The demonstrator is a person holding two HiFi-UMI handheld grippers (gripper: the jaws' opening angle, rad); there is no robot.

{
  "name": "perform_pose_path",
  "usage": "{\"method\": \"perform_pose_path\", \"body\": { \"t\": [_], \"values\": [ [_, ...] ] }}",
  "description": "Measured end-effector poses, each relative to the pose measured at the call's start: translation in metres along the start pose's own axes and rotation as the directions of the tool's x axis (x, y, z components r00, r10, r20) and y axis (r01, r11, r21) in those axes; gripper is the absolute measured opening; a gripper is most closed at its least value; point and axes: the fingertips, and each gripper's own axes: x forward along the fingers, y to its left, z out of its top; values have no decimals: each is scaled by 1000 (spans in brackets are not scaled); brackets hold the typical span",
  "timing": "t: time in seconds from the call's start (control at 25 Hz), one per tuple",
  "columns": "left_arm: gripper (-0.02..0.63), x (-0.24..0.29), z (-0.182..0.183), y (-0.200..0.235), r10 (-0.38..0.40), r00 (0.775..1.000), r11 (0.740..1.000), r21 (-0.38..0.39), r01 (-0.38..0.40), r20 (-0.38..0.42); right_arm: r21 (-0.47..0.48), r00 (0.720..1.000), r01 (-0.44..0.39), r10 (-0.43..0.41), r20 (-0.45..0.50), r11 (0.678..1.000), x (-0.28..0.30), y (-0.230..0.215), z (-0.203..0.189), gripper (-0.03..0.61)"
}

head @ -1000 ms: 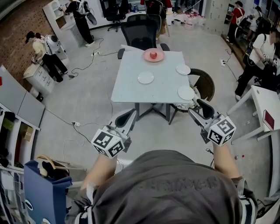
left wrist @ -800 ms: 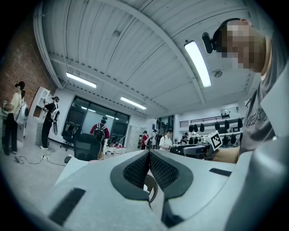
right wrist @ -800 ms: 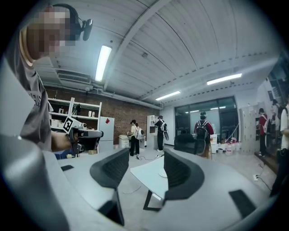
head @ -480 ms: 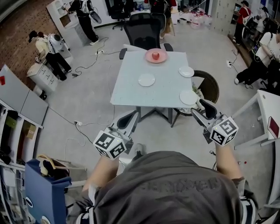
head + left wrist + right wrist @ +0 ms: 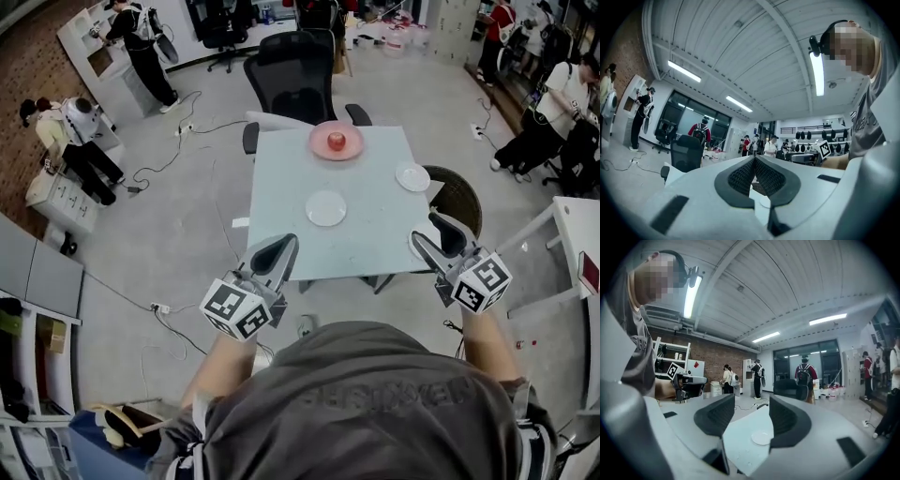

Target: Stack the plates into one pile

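A pale blue table (image 5: pixel 366 234) stands in front of me. On it lie a white plate (image 5: pixel 325 207) in the middle, a second white plate (image 5: pixel 412 176) at the right edge, and a pink plate (image 5: pixel 323 148) at the far side with a red apple (image 5: pixel 337 141) on it. My left gripper (image 5: pixel 278 251) hovers at the table's near left corner, jaws shut and empty (image 5: pixel 753 161). My right gripper (image 5: pixel 441 234) hangs over the near right corner, open (image 5: pixel 751 416), with a white plate (image 5: pixel 761 438) showing on the table between its jaws.
A black office chair (image 5: pixel 298 70) stands behind the table and a round wicker seat (image 5: pixel 457 197) at its right side. Cables trail over the floor on the left. A white desk (image 5: pixel 572 244) is at the far right. Several people stand around the room.
I have come closer to the table. Both grippers, earlier short of it above the floor, now reach its near edge. Their jaws have not changed.
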Motion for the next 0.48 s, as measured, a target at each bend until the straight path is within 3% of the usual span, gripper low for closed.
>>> {"method": "perform_pose_path", "body": {
  "t": [0.24,0.48],
  "values": [
    [6,27,18,99,-89,995,996,-12,89,-34,4,997,72,-72,-2,997,99,-18,23,210],
    [6,52,19,157,-124,991,992,-12,123,-48,0,992,124,-124,-19,992,146,-46,24,202]
  ]
}}
